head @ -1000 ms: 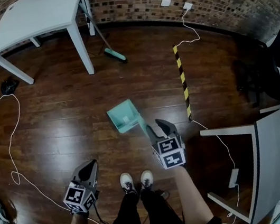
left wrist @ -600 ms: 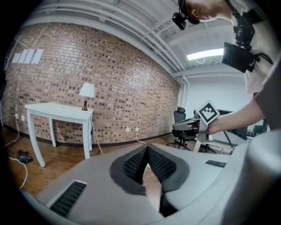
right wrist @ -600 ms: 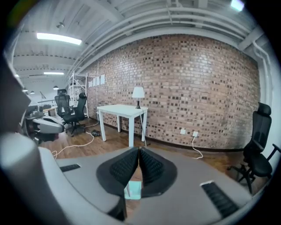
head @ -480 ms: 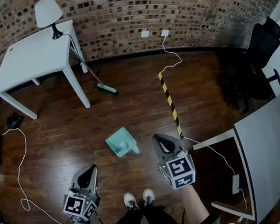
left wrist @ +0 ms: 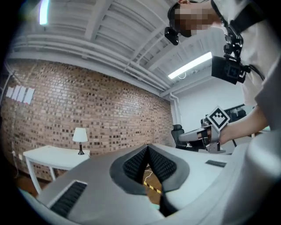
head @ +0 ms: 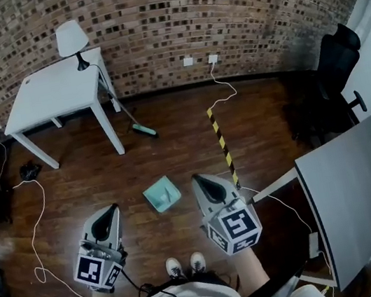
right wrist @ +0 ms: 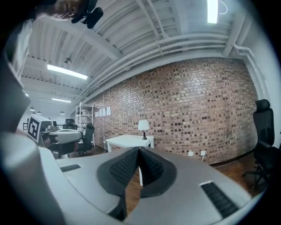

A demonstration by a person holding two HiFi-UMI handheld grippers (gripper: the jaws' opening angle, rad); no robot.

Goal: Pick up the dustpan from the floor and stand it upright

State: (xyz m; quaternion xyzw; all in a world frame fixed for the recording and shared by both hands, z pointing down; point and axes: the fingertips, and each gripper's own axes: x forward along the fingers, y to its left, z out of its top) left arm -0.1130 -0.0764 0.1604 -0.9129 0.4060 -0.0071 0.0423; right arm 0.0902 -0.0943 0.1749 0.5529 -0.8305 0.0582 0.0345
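Observation:
The teal dustpan (head: 161,194) sits on the dark wooden floor in the head view, between and a little beyond my two grippers. From this height I cannot tell whether it stands upright. My left gripper (head: 113,208) is held high to its left, jaws shut on nothing (left wrist: 147,147). To the dustpan's right, also raised well above the floor, my right gripper (head: 196,178) is shut and empty (right wrist: 139,149). Neither gripper touches the dustpan. Both gripper views look level across the room at the brick wall.
A white table (head: 54,89) with a lamp (head: 71,40) stands at the back left, a broom (head: 140,127) beside its leg. A yellow-black strip (head: 221,141) lies on the floor. A grey desk (head: 352,186) and black chair (head: 334,61) stand right. White cables (head: 36,227) trail left.
Both grippers have risen away from the floor and the whole view has lifted. The right gripper, which was at the dustpan's handle with its jaws apart, has come off it and shut.

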